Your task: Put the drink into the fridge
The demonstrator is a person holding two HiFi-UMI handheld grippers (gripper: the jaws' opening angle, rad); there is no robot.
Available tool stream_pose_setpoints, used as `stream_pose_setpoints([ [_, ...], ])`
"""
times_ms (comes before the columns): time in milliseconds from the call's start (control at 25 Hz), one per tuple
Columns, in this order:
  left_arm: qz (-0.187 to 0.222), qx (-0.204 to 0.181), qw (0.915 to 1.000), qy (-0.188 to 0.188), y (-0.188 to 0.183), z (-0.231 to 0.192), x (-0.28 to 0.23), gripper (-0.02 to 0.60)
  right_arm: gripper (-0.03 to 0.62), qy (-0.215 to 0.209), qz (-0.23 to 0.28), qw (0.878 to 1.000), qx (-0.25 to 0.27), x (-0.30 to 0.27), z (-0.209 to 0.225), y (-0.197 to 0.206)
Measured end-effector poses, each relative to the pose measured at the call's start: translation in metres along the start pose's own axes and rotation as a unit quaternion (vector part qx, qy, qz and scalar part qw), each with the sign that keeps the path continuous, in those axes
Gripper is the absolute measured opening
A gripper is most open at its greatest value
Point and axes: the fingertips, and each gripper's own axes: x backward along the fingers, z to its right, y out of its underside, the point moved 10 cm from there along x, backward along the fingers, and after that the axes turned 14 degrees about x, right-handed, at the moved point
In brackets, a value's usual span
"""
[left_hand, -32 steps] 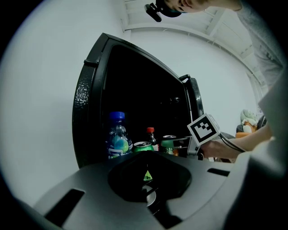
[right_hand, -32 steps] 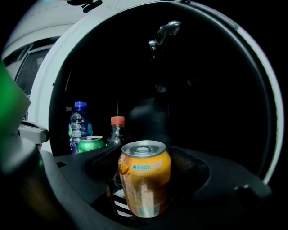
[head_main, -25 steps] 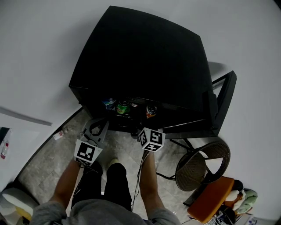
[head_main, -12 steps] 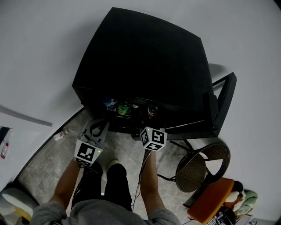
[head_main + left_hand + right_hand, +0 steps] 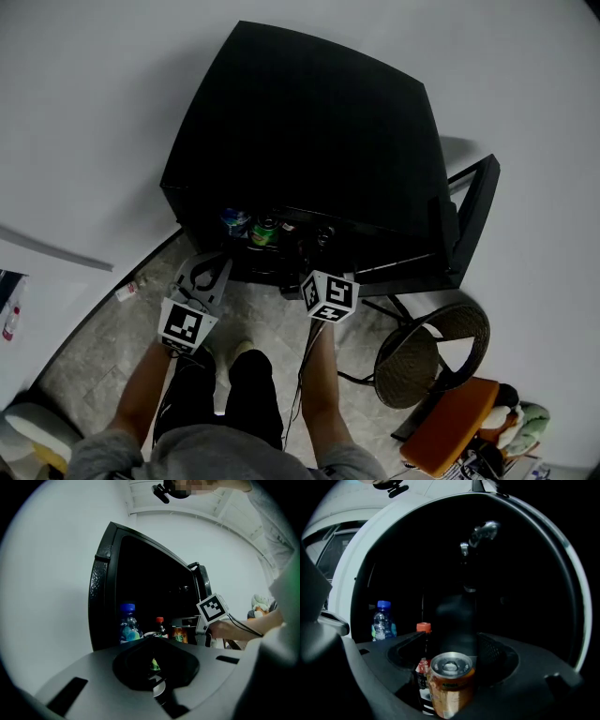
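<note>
Carried a little deeper into the fridge mouth since a second ago, and now nearly lost in shadow from the head view: orange drink can (image 5: 450, 686), with the right gripper (image 5: 452, 663) eased forward behind it. Black mini fridge (image 5: 309, 122) on the floor, its door (image 5: 469, 220) swung open to the right. Inside, lined up near the front of the dark compartment: blue-capped water bottle (image 5: 234, 222), dark bottle with a red cap (image 5: 423, 637), green can (image 5: 264, 231). Right jaws closed on the sides of the orange can, holding it upright just inside the opening, close beside the red-capped bottle. Left gripper (image 5: 208, 272) outside, in front of the fridge, jaws spread with nothing between them.
</note>
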Motion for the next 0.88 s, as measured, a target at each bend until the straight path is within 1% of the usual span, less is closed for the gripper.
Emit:
stream_pose_setpoints([
  [360, 0.010, -0.001, 0.9999, 0.003, -0.041, 0.010, 0.019, 0.005, 0.333, -0.010, -0.010, 1.000, 0.020, 0.017, 0.000, -0.043],
  [640, 0.010, -0.001, 0.9999, 0.005, -0.079, 0.019, 0.037, 0.005, 0.328, -0.020, -0.011, 1.000, 0.015, 0.043, -0.005, -0.083],
  [680, 0.012, 0.000, 0.9999, 0.007, -0.085, 0.022, 0.040, 0.005, 0.325, -0.020, -0.010, 1.000, 0.014, 0.048, -0.005, -0.089],
  [800, 0.017, -0.001, 0.9998, 0.011, -0.104, 0.029, 0.049, 0.005, 0.279, -0.016, -0.006, 1.000, 0.013, 0.064, -0.004, -0.110],
  [880, 0.018, -0.004, 0.9998, 0.012, -0.118, 0.034, 0.054, 0.005, 0.267, -0.016, -0.003, 1.000, 0.016, 0.074, -0.003, -0.125],
])
